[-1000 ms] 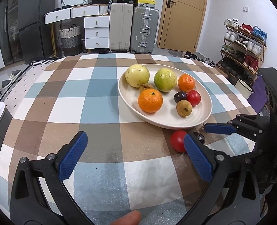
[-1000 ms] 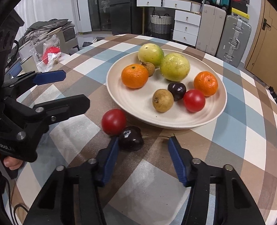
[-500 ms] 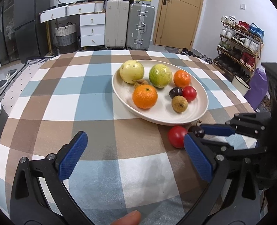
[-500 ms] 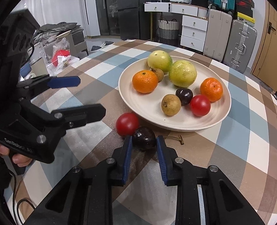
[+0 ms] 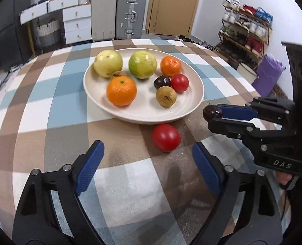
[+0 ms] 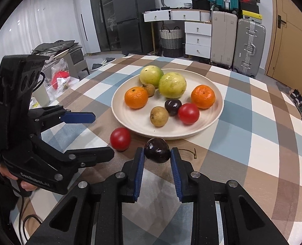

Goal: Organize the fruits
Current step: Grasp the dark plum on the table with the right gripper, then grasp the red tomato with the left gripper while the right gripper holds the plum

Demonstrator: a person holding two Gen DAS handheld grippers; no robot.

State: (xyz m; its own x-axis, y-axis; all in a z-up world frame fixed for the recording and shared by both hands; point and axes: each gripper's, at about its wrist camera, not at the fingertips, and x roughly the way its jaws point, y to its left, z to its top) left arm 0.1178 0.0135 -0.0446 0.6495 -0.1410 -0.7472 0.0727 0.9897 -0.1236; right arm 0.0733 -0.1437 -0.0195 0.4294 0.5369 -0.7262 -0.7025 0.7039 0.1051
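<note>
A cream plate (image 5: 194, 100) (image 6: 216, 114) on the checked tablecloth holds several fruits: two green-yellow ones, two oranges, a red tomato, a dark plum and brown ones. My right gripper (image 6: 157, 153) (image 5: 212, 114) is shut on a dark plum (image 6: 157, 150) (image 5: 212, 112) and holds it just above the cloth, near the plate's front rim. A red tomato (image 5: 166, 137) (image 6: 120, 138) lies on the cloth beside the plate. My left gripper (image 5: 148, 155) (image 6: 95, 134) is open and empty, just short of that tomato.
A small stem (image 6: 189, 152) lies on the cloth right of the held plum. Bags and clutter (image 6: 59, 77) stand off the table's left side. Suitcases (image 5: 130, 10), drawers and a shoe rack (image 5: 247, 34) stand beyond the table.
My right gripper closed on the dark plum and lifted it off the cloth. My left gripper moved nearer the loose red tomato and stayed open.
</note>
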